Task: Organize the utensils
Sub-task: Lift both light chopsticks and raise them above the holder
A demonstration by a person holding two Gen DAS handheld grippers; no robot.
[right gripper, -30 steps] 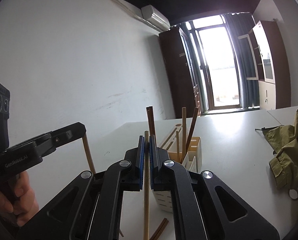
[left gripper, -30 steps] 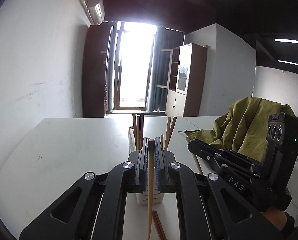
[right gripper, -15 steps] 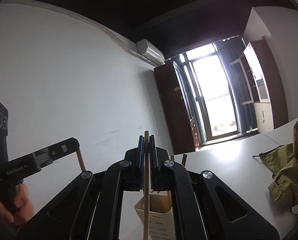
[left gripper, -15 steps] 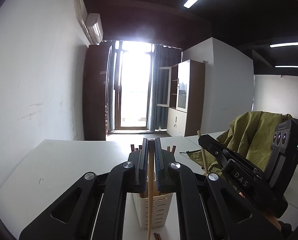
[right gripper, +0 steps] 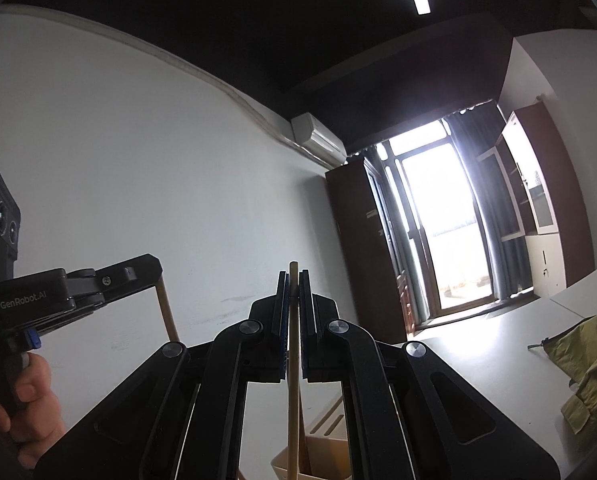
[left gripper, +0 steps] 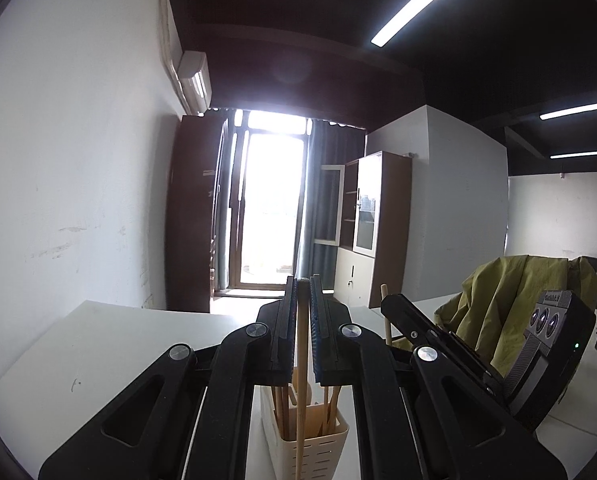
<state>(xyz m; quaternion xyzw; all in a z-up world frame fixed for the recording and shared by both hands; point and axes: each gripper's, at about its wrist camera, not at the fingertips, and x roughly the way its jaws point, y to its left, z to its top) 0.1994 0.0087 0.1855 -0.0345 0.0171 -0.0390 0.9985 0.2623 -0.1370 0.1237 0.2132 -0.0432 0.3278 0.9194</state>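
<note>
With each tool pinching a single pale chopstick upright, the risk lies in the drop. The left tool [left gripper: 303,280] holds its chopstick [left gripper: 301,380] with the lower end hanging near the front wall of the cream holder [left gripper: 310,446] on the white surface [left gripper: 110,344]; whether inside or in front cannot be told. The right tool [right gripper: 293,276] grips a second chopstick [right gripper: 293,400] over the same holder. Sticks already inside could deflect either one; release off-line would send it onto the surface. Both tools crowd together and could collide.

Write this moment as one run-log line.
left tongs: shut on chopstick | right tongs: shut on chopstick | holder: below
</note>
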